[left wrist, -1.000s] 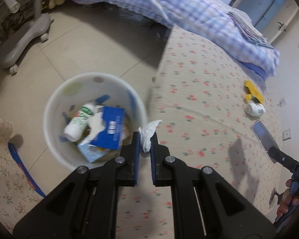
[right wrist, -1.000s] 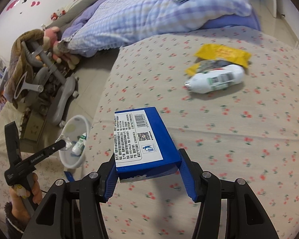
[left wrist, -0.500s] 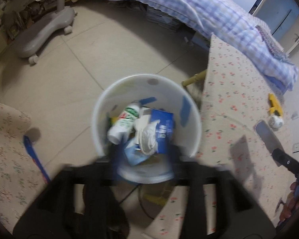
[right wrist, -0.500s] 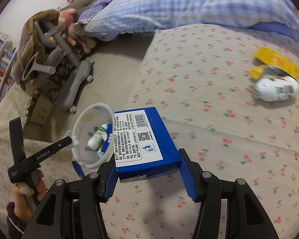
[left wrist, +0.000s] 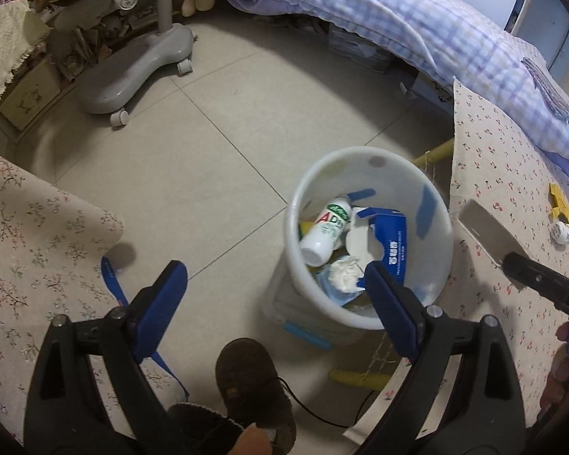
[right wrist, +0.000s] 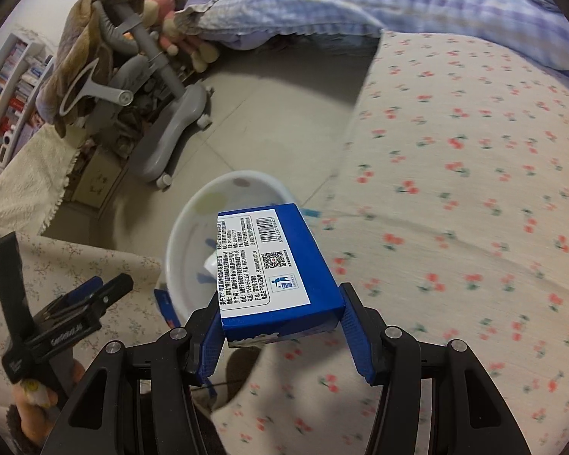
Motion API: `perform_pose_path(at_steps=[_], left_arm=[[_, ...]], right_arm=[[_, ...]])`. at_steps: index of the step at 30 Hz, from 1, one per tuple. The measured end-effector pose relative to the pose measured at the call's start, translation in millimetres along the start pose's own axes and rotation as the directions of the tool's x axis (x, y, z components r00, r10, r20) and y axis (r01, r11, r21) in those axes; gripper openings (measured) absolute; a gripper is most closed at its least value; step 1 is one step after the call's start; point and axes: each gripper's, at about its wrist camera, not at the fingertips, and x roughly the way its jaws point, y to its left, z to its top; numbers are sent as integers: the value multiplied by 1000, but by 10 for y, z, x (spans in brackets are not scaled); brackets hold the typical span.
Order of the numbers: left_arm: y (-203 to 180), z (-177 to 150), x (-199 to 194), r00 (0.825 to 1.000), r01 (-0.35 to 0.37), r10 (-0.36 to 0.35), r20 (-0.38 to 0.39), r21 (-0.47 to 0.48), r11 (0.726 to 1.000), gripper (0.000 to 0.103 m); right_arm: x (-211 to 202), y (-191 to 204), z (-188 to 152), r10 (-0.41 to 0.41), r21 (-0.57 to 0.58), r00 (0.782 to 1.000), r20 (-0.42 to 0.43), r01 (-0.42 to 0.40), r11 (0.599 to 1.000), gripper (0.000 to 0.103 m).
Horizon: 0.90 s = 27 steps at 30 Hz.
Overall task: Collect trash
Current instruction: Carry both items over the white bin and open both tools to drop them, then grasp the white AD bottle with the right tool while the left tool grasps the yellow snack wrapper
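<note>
A white trash bin stands on the tiled floor beside the floral-covered table. In it lie a white bottle, a blue box and a crumpled white tissue. My left gripper is open and empty, just above the bin's near rim. My right gripper is shut on a blue carton and holds it above the table edge, over the near side of the bin. A yellow wrapper and a small white bottle lie on the table at the far right.
A grey wheeled chair base stands on the floor at the back left. A bed with a blue checked quilt runs along the back. A brown slipper is on the floor below the left gripper. A floral-covered surface lies left.
My left gripper opened and the tissue it held now lies in the bin. My right gripper carried the blue carton left from over the table toward the bin.
</note>
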Motion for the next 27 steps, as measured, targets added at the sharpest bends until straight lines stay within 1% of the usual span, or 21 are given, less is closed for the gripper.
perform_pose_path(at_steps=[3, 5, 7, 8, 9, 10, 11, 14, 20, 27], left_arm=[[78, -7, -4, 1000, -6, 6, -2, -11, 1000, 95], [120, -8, 1, 1000, -5, 5, -6, -21, 1000, 95], [147, -19, -11, 1000, 5, -6, -8, -24, 1000, 95], [148, -24, -14, 1000, 12, -12, -9, -26, 1000, 95], [152, -27, -20, 1000, 15, -16, -8, -26, 1000, 95], [151, -34, -30, 1000, 15, -15, -8, -25, 1000, 95], [145, -33, -35, 1000, 14, -14, -7, -22, 1000, 95], [115, -40, -62, 1000, 23, -23, -3, -16, 1000, 95], [0, -46, -111, 999, 47, -47, 5, -1, 999, 95], [-215, -38, -130, 997, 78, -78, 1, 24, 997, 95]], right_arm=[[120, 102, 19, 26, -6, 1000, -7, -26, 1000, 57], [170, 149, 17, 28, -16, 1000, -10, -28, 999, 57], [207, 195, 15, 40, -28, 999, -6, -40, 999, 58], [208, 206, 23, 48, -30, 999, -3, -48, 998, 60], [205, 214, 35, 64, -33, 998, -4, -64, 997, 67], [197, 214, 46, 68, -32, 998, -5, -68, 997, 71], [181, 222, 52, 66, -34, 998, 1, -66, 997, 75], [110, 228, 53, 48, -49, 999, 23, -46, 998, 75], [-72, 46, 35, 34, -11, 998, 47, -34, 999, 75], [-328, -240, 2, -41, 30, 996, 80, 39, 999, 75]])
